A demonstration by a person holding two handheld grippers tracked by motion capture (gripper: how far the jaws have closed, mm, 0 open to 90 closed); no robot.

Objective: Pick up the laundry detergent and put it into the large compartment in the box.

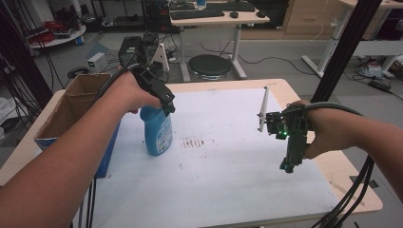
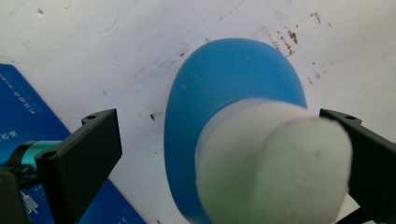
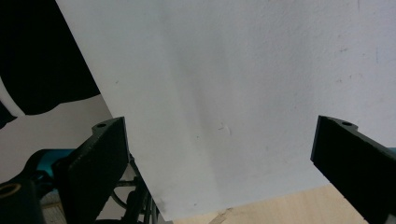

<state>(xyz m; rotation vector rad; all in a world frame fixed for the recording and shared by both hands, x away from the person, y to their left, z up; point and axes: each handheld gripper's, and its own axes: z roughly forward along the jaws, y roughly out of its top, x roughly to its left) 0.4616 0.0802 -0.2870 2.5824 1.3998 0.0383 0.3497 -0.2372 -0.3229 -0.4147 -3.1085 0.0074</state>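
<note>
A blue bottle [image 1: 158, 132] with a white cap [image 2: 275, 168] stands upright on the white mat [image 1: 228, 185], left of centre. My left gripper [image 1: 167, 107] hangs over its top, tilted down. In the left gripper view it [image 2: 219, 122] is open, with the jaws on either side of the cap. The left jaw stands well clear of the cap, the right jaw close to it. My right gripper [image 1: 288, 165] points down over the mat's right edge. It [image 3: 219, 133] is open, with nothing between its jaws.
A cardboard box [image 1: 71, 107] with a blue side [image 2: 28, 116] stands at the table's left edge, close to the bottle. Brown stains [image 1: 192, 142] mark the mat beside the bottle. The wooden table edge [image 1: 349, 183] runs past the right gripper, with cables below it.
</note>
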